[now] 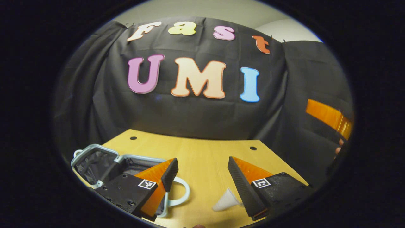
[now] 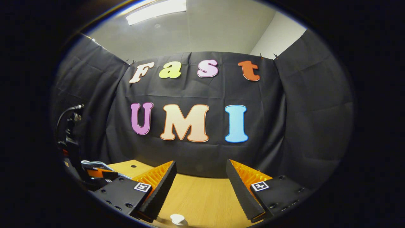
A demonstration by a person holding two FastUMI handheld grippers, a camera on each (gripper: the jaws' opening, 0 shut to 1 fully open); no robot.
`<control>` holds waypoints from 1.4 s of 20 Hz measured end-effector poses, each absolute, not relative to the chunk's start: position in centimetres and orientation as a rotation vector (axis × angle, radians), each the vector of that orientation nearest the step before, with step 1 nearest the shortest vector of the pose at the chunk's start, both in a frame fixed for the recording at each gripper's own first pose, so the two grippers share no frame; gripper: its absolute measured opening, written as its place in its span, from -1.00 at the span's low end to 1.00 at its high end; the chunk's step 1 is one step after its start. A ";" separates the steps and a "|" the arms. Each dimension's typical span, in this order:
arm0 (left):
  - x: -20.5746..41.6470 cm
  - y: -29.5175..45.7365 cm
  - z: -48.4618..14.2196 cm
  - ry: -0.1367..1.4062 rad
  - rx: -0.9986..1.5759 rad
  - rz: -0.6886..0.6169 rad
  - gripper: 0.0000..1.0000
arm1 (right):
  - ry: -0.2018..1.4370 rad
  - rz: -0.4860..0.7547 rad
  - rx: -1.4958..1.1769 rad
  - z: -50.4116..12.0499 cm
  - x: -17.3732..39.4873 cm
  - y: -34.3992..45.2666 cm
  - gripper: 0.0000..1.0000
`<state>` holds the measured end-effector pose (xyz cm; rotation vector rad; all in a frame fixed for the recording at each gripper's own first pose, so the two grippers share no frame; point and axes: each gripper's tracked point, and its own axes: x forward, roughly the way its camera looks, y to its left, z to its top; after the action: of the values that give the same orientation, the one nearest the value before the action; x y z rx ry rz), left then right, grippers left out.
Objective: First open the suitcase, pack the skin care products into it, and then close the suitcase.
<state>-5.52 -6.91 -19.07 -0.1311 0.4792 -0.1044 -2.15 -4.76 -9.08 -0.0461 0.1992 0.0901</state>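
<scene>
While both tools are hanging above the wooden table (image 1: 202, 158), the left gripper (image 1: 202, 177) is showing its two fingers spread wide apart with nothing between them, and the right gripper (image 2: 201, 186) is doing the same, jaws parted and empty. Just beyond the left gripper's right finger, a small white cone-shaped item (image 1: 225, 200) is lying on the wood, tip pointing away; it is looking like one of the skin care products, though its kind is hard to tell. Low between the right gripper's fingers, a small white rounded object (image 2: 177, 218) is peeking up at the table's near edge, possibly another product or a cap.

Further off to the left, the suitcase (image 1: 95, 158) is sitting already open, its pale blue rim framing a grey fabric lining, with a light handle loop (image 1: 183, 190) curving out toward the middle of the table. So the opening step is looking done; packing is only getting started, judging by the white items outside the case, and closing is waiting.

Beyond that, an orange part of the other tool (image 1: 329, 117) is hovering at the far right with fingertips of a hand beside it. Nothing is blocking the path between cone and case. Behind everything, the black cloth wall (image 2: 303, 110) is closing off the booth.
</scene>
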 end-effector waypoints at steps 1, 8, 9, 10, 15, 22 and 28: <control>-5.9 -7.6 -20.2 0.505 -0.136 -0.114 0.89 | 0.202 0.089 -0.051 -9.2 -2.2 -4.9 0.97; -8.1 -10.3 -26.3 0.635 -0.142 -0.162 0.90 | 0.241 0.093 -0.066 -10.5 -3.1 -5.1 0.96; -8.6 -10.7 -27.2 0.656 -0.141 -0.169 0.90 | 0.249 0.096 -0.066 -10.9 -3.3 -5.0 0.96; -8.9 -11.0 -28.2 0.680 -0.139 -0.178 0.90 | 0.258 0.099 -0.066 -11.2 -3.4 -4.9 0.96; -10.6 -11.6 -33.3 0.809 -0.115 -0.206 0.29 | 0.303 0.119 -0.073 -13.2 -4.2 -3.9 0.96; -10.8 -11.5 -32.0 0.809 -0.116 -0.260 -0.43 | 0.371 0.172 -0.089 -18.3 -5.1 -2.1 0.96; -9.3 -9.4 -26.9 0.744 -0.102 -0.234 -0.44 | 0.520 0.224 -0.067 -26.2 -7.2 -0.5 0.98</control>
<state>-9.34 -9.41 -26.93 -0.1024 0.7439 -0.2336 -7.21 -0.51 -26.19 -0.0671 0.5204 0.2239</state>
